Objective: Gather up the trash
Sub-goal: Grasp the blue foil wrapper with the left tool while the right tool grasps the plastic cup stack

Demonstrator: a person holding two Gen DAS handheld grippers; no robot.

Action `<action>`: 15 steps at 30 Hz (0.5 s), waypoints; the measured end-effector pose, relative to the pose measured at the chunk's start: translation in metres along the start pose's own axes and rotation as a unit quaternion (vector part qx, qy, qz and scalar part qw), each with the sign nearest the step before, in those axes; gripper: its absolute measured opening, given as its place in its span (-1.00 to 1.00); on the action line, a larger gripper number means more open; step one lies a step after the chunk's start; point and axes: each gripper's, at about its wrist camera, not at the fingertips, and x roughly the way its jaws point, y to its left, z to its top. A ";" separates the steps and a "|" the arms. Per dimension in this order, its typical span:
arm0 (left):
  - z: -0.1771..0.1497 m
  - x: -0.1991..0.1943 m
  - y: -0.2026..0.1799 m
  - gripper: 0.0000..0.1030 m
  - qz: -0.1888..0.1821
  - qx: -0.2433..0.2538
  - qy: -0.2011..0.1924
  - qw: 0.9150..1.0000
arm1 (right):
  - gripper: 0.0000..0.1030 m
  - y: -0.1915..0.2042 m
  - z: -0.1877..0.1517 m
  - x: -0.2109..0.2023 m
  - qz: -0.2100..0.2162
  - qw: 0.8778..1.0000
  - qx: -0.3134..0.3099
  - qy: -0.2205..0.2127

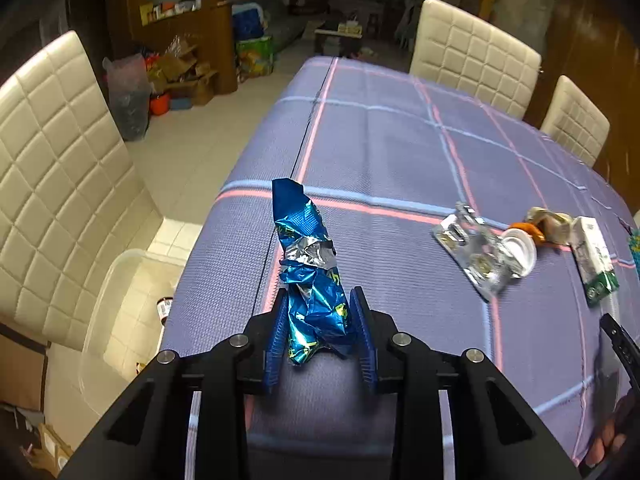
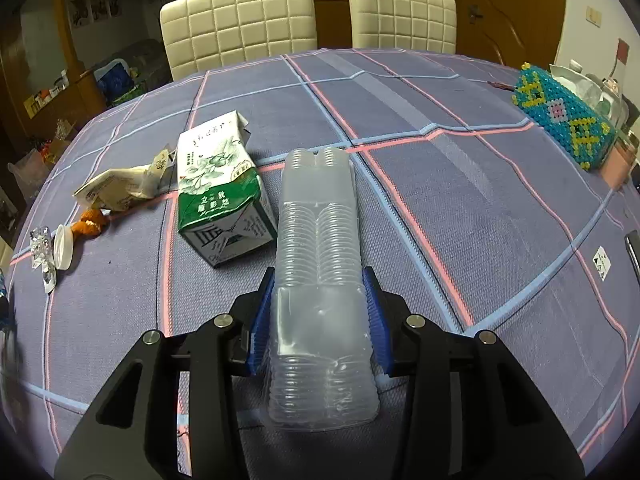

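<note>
Crinkled blue foil wrapper (image 1: 310, 276) pinched in left claw (image 1: 320, 332).

I note dim warm indoor light, room beyond tablecloth (image 1: 400, 152) murky toward 12 o'clock, glare on foil wrapper (image 1: 316, 256), strong fisheye bending at edges, black vignette corners, motion blur at 9 o'clock in right view.

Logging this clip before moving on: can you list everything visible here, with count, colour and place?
crumpled foil snack wrapper: 1, blue and silver, held in left tool
ribbed clear plastic container: 1, transparent, held in right tool
milk carton: 1, white and green, lying on tablecloth
silver blister pack: 1, on tablecloth
round plastic lid: 1, white, beside blister pack
beaded tissue box: 1, blue and yellow, far right
padded chairs: cream, around table
left tool: shut
right tool: shut
</note>
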 end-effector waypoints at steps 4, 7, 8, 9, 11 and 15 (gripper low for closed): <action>-0.007 -0.015 -0.009 -0.41 -0.009 0.015 -0.011 1.000 | -0.16 0.001 -0.006 -0.009 0.007 1.000 0.000 -0.001; -0.012 -0.023 -0.020 -0.41 -0.014 0.030 -0.015 0.999 | -0.16 -0.001 -0.012 -0.017 0.014 1.000 0.001 -0.003; -0.015 -0.026 -0.023 -0.41 -0.015 0.034 -0.016 0.999 | -0.16 -0.002 -0.014 -0.020 0.016 1.000 0.000 -0.004; -0.019 -0.030 -0.026 -0.41 -0.015 0.040 -0.019 0.999 | -0.16 -0.002 -0.016 -0.023 0.018 1.000 0.001 -0.005; -0.025 -0.037 -0.031 -0.41 -0.015 0.048 -0.022 0.998 | -0.16 -0.004 -0.020 -0.030 0.021 1.000 0.002 -0.009; -0.038 -0.049 -0.040 -0.41 -0.019 0.059 -0.026 0.998 | -0.16 -0.010 -0.025 -0.043 0.030 0.999 0.005 -0.017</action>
